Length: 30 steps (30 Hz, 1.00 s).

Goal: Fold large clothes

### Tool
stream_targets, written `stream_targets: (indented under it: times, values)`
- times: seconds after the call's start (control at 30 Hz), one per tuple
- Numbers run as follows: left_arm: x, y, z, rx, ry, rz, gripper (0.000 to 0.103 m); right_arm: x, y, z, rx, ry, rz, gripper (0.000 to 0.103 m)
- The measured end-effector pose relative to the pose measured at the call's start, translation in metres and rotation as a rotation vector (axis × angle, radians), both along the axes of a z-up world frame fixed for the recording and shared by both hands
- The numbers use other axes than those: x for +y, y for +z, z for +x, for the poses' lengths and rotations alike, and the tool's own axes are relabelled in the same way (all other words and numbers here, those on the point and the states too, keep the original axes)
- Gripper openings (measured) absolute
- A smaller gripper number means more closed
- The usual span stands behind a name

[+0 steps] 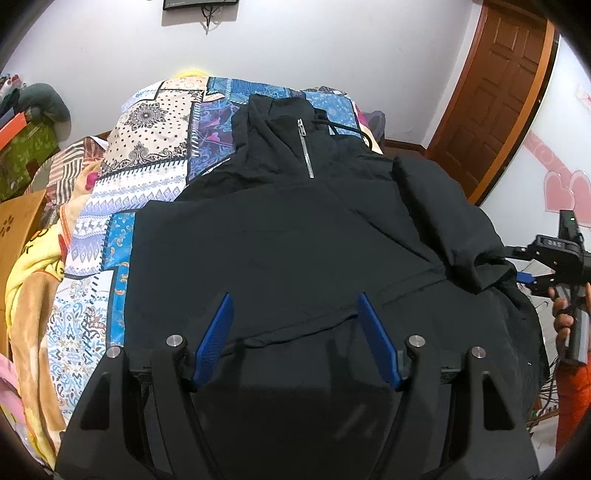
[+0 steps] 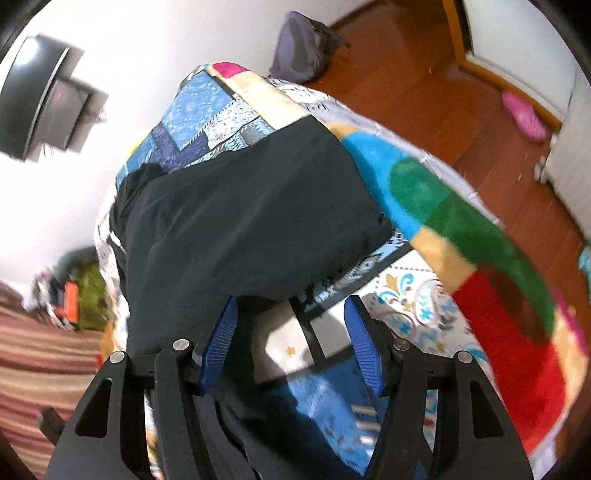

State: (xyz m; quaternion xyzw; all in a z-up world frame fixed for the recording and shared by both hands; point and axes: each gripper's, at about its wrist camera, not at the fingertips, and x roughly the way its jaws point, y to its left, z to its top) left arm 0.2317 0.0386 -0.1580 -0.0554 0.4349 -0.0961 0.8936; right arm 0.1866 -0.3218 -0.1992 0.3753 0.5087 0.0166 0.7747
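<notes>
Your black jacket (image 1: 288, 236) has both sleeves folded in; body fold remains. Left gripper (image 1: 295, 299) and right gripper (image 2: 291, 304) spread, grasping nothing.

I log: white walls (image 1: 314, 48); brown panelled door (image 1: 495, 99) at right; reddish wood floor (image 2: 424, 92); bed under patchwork bedspread (image 1: 155, 147); dark screen (image 1: 199, 3) mounted high; pink heart decals (image 1: 565, 192); cardboard box (image 1: 18, 229) at left.

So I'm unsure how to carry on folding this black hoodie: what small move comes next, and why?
Probably bring the right gripper onto the sleeve bunched at the black hoodie's side and fold it inward; both grippers look open and empty, and the left gripper hovers over the hem.
</notes>
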Motion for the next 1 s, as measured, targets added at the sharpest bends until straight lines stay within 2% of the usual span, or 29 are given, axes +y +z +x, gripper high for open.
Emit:
stream_targets:
  times: [0.13,0.3,0.33,0.4,0.53,0.7,1.0]
  values:
    - [0.000,-0.001,0.000,0.004,0.002,-0.002,0.068,-0.006,-0.013,0.008,0.016,-0.027,0.124,0.056]
    - [0.006,-0.004,0.002,0.013,0.014,-0.013,0.068,0.001,-0.013,0.018,-0.014,-0.017,0.100,0.055]
    - [0.006,-0.004,0.002,0.014,0.017,-0.017,0.068,0.005,-0.013,0.020,-0.019,-0.005,0.088,0.051]
    - [0.008,-0.005,0.002,0.018,0.024,-0.025,0.068,0.014,-0.012,0.024,-0.011,0.028,0.058,0.026]
    - [0.011,-0.005,-0.001,0.014,0.028,-0.034,0.068,0.011,-0.008,0.019,-0.029,0.053,0.014,0.010]
    - [0.017,-0.002,-0.005,0.000,0.034,-0.042,0.068,0.029,0.030,0.011,-0.132,0.112,-0.083,0.007]
    - [0.032,0.002,-0.013,-0.021,0.056,-0.071,0.068,0.093,0.090,0.011,-0.309,0.267,-0.118,0.006]
